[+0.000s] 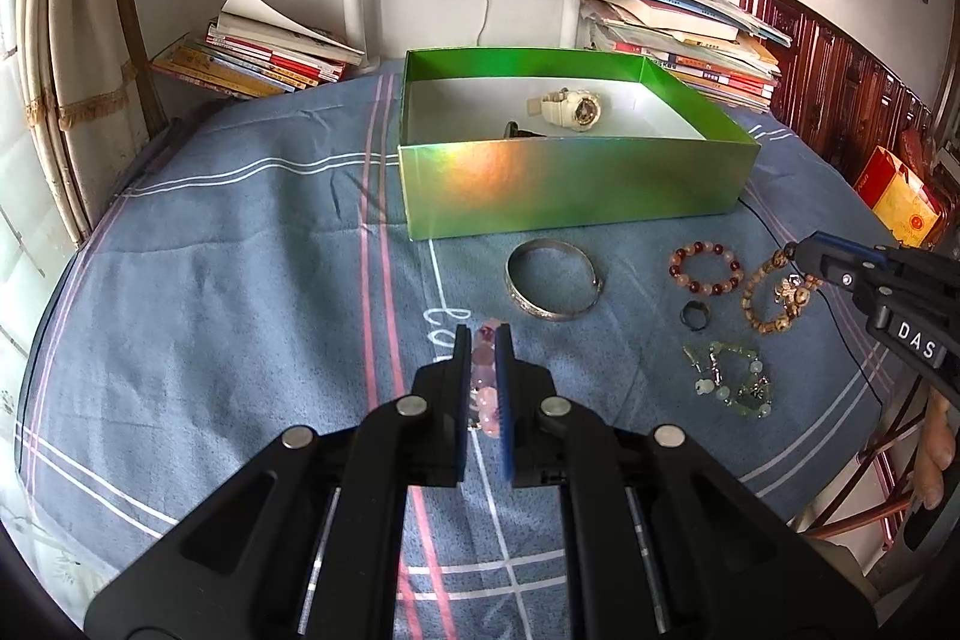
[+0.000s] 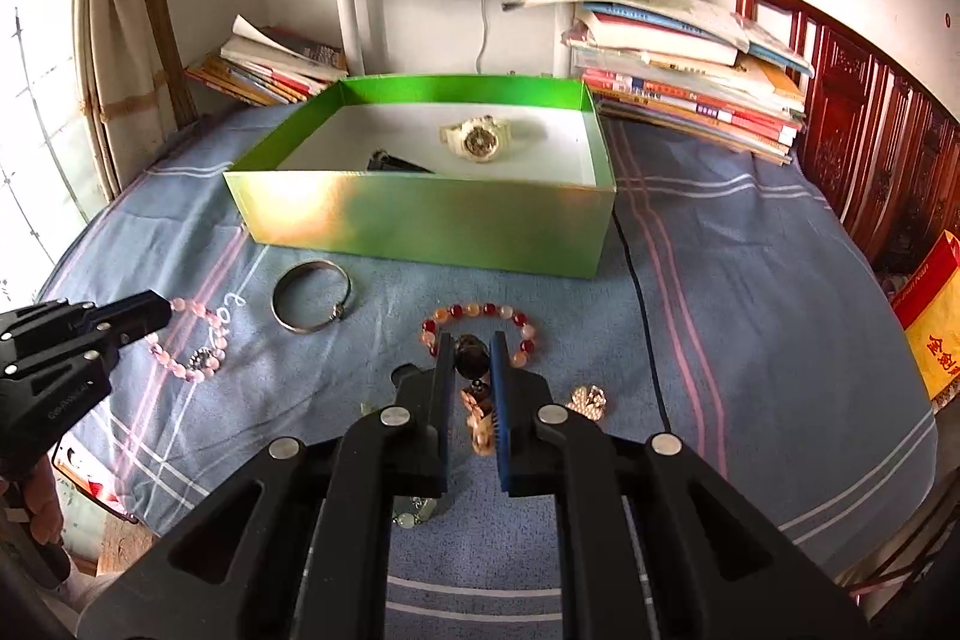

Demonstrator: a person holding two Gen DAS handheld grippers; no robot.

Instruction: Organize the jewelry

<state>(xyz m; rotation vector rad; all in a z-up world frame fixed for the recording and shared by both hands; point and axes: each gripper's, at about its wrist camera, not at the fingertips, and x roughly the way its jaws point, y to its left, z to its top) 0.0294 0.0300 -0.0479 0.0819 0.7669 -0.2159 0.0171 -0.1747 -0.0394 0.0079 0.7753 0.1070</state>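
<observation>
Both grippers pinch bracelets, the left gripper (image 1: 483, 340) a pink bead bracelet (image 2: 192, 346) and the right gripper (image 2: 471, 349) a brown bead bracelet (image 1: 780, 295), with the green box (image 1: 570, 178) straight ahead, nearer the left one, long side facing them.

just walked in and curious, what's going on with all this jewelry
A person is sorting jewelry into a green box. The left hand-held gripper is shut on a pink bead bracelet; the right hand-held gripper is shut on a brown bead bracelet. A cream watch already lies in the box.
</observation>
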